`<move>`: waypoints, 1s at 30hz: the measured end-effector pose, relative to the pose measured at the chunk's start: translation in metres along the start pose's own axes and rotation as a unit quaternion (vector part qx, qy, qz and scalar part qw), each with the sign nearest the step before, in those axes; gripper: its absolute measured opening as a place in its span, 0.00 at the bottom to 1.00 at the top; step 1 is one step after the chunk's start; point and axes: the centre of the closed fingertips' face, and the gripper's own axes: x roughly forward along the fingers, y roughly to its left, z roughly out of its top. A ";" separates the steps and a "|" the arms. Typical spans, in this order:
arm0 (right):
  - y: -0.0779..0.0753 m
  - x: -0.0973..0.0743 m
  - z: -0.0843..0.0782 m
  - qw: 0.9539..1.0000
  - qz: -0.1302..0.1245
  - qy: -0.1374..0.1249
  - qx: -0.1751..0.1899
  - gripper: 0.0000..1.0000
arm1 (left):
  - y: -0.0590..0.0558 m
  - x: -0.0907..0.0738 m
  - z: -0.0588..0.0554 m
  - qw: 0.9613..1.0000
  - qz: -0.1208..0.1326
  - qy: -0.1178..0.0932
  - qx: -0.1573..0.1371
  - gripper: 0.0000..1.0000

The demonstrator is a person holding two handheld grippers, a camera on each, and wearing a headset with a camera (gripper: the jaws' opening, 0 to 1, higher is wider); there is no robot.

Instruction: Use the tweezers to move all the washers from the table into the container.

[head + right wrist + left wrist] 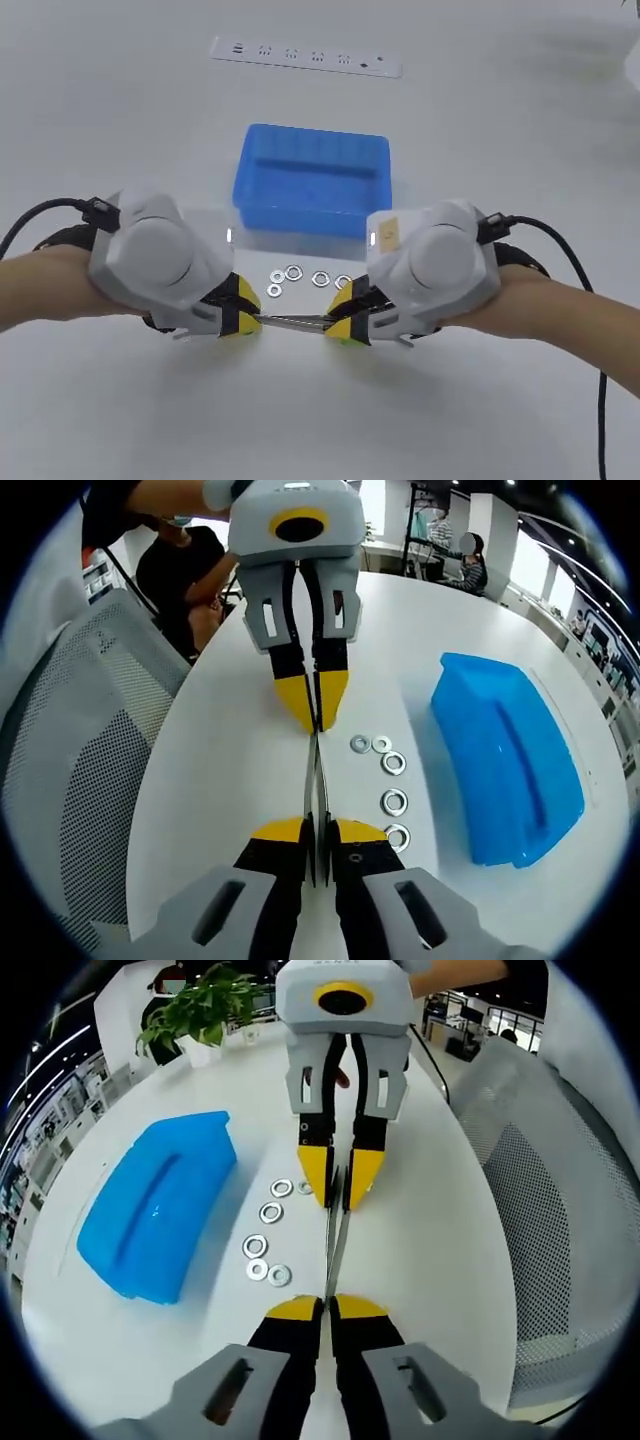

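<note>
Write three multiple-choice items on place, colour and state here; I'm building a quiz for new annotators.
1. Where do the washers lie?
A. in the container
B. on the table, between container and grippers
C. on a shelf

2. What colour is the container?
A. red
B. blue
C. green

3. How are the tweezers held?
A. lying free
B. by one gripper alone
C. at each end, by the left gripper and the right gripper

1 B: they sit on bare tabletop before the container.
2 B: its walls are blue.
3 C: both pairs of tongs are closed on it.
</note>
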 end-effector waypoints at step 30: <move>0.007 -0.032 0.004 0.993 -0.050 -0.086 -0.060 0.08 | -0.026 -0.046 0.099 0.988 0.052 -0.130 0.064 0.04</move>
